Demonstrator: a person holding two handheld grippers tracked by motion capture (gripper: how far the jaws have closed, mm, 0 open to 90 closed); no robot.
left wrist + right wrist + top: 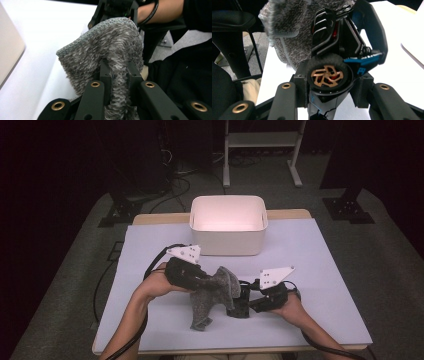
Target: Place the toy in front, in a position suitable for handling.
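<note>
Left gripper [212, 281], left of centre: clamped tight on grey fuzzy sock [212, 295], hanging lower centre. Right gripper [243, 301], just right of it: half-open around black toy car [337, 65], pads pressed on its sides. Likely snag: sock catching on wheels, car twisting loose. White bin [228, 225] top centre; bare mat [325, 270] right.

The white bin [227, 227] blocks the table's [320, 270] far middle; both sides lie open.
</note>
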